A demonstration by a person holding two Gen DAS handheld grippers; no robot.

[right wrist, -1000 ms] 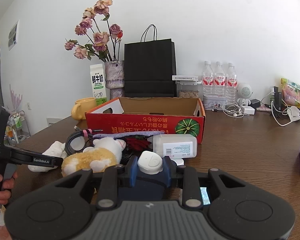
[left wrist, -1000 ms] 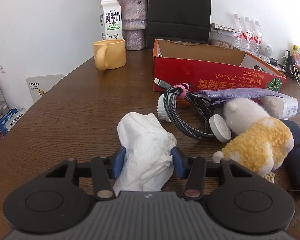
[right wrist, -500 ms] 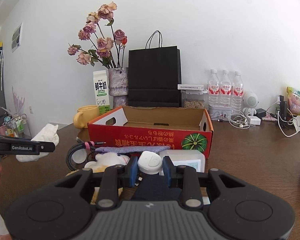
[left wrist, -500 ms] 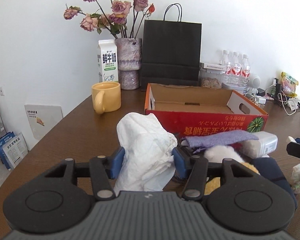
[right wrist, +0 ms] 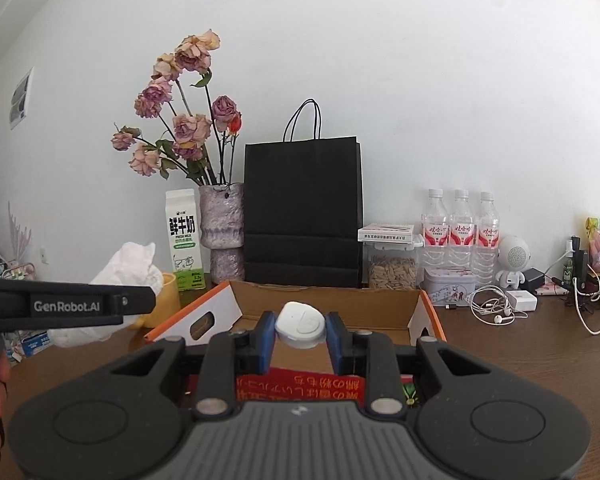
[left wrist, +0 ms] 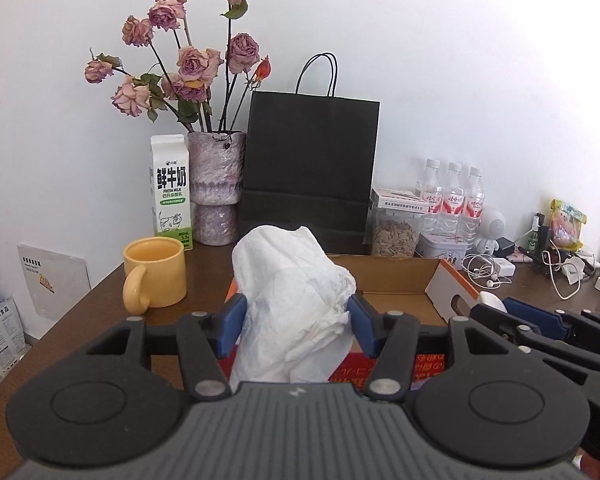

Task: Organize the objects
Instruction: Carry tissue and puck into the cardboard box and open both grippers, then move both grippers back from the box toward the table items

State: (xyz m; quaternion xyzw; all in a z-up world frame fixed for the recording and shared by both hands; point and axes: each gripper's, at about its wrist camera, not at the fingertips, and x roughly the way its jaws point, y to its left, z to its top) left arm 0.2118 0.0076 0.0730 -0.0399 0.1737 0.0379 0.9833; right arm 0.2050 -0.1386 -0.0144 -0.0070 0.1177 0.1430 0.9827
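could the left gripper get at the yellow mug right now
Probably not as things stand: the left gripper has a crumpled white tissue between its opening jaws. The yellow mug stands in the open on the table, nothing around it, so the path looks free once the tissue drops.

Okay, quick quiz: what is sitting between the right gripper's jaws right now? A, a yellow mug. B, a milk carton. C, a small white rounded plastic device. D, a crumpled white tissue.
C: in the right wrist view the right gripper pinches a small white rounded device over the red cardboard box.
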